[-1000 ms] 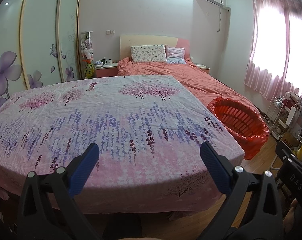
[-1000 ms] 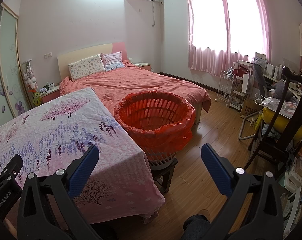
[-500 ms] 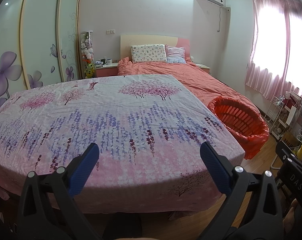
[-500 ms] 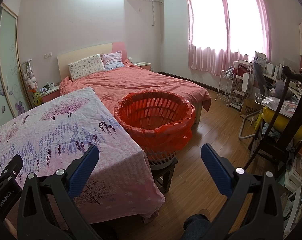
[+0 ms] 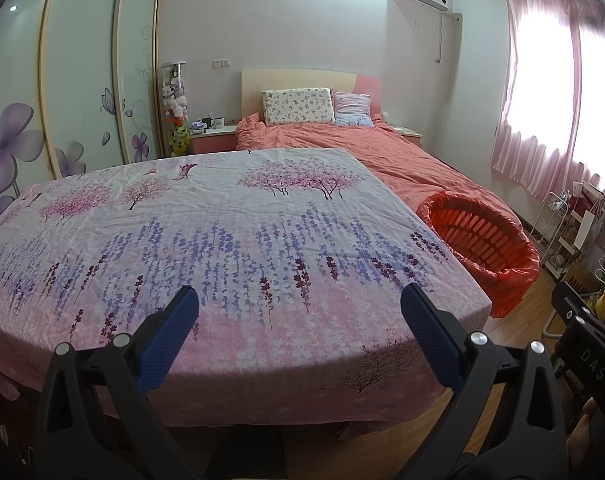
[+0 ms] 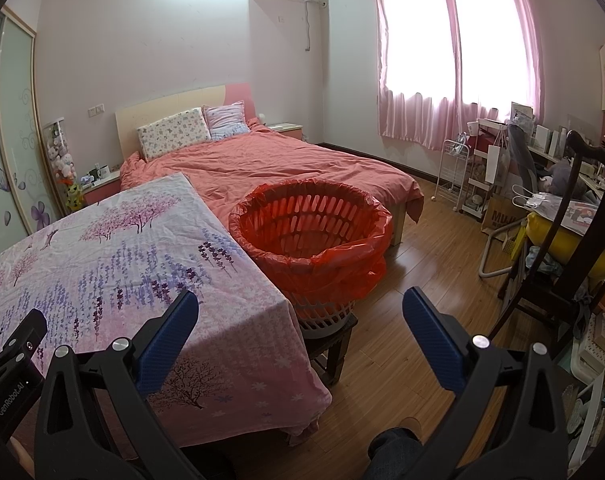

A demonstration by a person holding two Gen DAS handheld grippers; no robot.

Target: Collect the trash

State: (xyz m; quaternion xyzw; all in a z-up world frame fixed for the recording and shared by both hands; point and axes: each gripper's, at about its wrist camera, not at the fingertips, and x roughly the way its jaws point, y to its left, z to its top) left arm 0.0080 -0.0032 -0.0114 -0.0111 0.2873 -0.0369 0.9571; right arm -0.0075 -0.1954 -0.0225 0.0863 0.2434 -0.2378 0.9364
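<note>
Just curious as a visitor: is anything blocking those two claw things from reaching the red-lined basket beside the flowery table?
Nothing visible does. The basket stands open-topped on a stool at the table's corner; the right gripper faces it across bare air, and only the flat tablecloth lies between it and the left gripper. No trash shows.

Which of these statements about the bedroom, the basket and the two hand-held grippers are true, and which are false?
1. The left hand-held gripper is open and holds nothing. True.
2. The right hand-held gripper is shut on a paper scrap. False: it is open and empty.
3. The basket has a red bag lining. True.
4. The basket stands on the floral cloth. False: it stands beside it, on a dark stool.
5. The curtains are blue. False: they are pink.
</note>
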